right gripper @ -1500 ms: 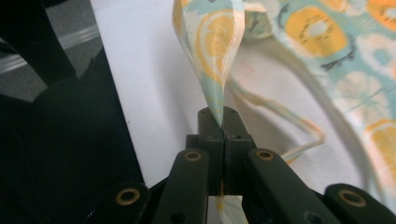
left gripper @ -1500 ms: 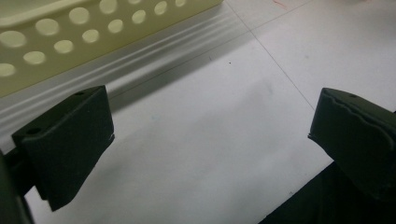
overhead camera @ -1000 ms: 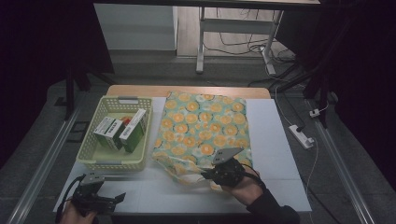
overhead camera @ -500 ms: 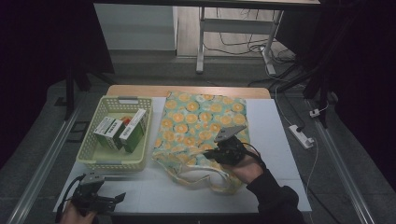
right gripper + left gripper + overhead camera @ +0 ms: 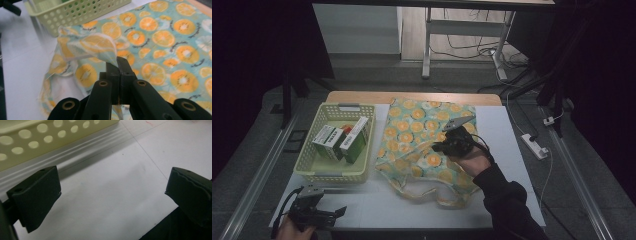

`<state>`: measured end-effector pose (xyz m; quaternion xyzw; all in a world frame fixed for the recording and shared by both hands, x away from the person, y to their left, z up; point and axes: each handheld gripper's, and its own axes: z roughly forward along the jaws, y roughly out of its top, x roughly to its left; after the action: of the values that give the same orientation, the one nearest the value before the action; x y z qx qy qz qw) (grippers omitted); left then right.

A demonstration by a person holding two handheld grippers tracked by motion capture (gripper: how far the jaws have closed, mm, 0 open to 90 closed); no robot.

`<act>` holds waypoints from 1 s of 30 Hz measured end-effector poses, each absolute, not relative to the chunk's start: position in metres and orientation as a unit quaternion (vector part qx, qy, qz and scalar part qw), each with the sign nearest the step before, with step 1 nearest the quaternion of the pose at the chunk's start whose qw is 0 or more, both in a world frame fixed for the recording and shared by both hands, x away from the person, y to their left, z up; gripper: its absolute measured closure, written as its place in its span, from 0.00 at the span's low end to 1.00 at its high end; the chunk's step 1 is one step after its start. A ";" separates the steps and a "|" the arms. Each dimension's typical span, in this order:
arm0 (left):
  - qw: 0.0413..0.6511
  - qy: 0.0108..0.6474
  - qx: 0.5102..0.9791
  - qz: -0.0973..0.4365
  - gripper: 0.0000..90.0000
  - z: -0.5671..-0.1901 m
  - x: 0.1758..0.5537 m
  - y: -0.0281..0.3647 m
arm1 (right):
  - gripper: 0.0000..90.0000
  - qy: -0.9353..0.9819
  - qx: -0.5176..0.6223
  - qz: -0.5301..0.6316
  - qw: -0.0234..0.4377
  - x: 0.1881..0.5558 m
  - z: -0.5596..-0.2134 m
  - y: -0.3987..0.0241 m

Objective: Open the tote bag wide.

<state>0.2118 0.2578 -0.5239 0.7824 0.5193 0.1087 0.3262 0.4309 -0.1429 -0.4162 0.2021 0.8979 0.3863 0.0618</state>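
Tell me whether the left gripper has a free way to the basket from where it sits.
Probably yes. The left gripper rests open on the table just in front of the basket, with bare tabletop between them. The right gripper is off pinching the bag.

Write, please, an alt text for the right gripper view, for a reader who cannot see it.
The right gripper is shut on a pinched fold of the orange-slice patterned cloth bag and lifts it off the white table. A pale green perforated basket stands behind.
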 end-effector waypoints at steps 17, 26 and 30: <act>0.328 0.520 0.782 0.106 0.00 -0.524 0.212 0.258 | 0.99 0.884 0.228 0.399 0.085 0.485 -0.406 -0.139; 0.328 0.520 0.782 0.106 0.00 -0.524 0.212 0.258 | 0.99 0.884 0.237 0.393 0.085 0.509 -0.425 -0.129; 0.328 0.520 0.782 0.106 0.00 -0.524 0.212 0.259 | 0.99 0.888 0.239 0.383 0.089 0.519 -0.439 -0.125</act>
<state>0.2123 0.2585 -0.5242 0.7818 0.5197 0.1055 0.3279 0.5189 -0.1253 -0.4387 0.2386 0.8882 0.3825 0.0890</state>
